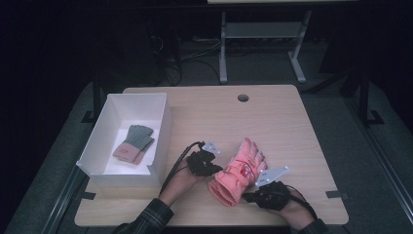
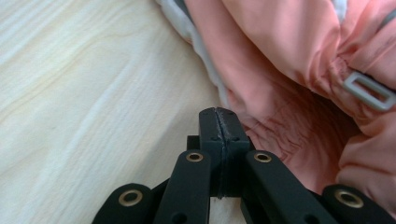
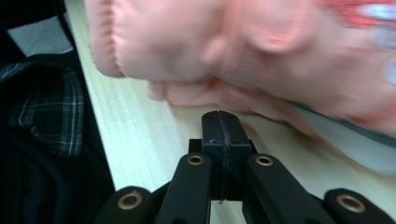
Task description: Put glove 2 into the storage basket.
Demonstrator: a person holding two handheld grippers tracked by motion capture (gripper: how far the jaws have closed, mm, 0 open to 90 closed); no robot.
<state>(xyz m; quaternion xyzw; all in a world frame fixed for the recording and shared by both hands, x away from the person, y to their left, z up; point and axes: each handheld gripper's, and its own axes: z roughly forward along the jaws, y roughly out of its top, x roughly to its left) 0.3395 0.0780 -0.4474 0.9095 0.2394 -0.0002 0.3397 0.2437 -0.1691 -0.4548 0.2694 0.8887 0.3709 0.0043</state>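
A pink padded glove (image 1: 238, 172) lies on the wooden table (image 1: 272, 122), fingers pointing away from me. My left gripper (image 1: 217, 169) sits at its left edge, jaws shut with nothing between them. In the left gripper view that gripper (image 2: 218, 113) has its tips right against the pink glove (image 2: 299, 70), beside a grey buckle (image 2: 369, 89). My right gripper (image 1: 249, 195) rests at the glove's near right, by the cuff. In the right gripper view it (image 3: 219, 116) is shut and empty, just short of the blurred glove cuff (image 3: 196, 42).
A white box (image 1: 97, 146) stands at the table's left with a grey-and-pink knitted glove (image 1: 134, 143) inside. A round cable hole (image 1: 243, 97) is near the far edge. The table's front edge (image 3: 100, 140) runs close by the right gripper, beside a plaid sleeve (image 3: 46, 112).
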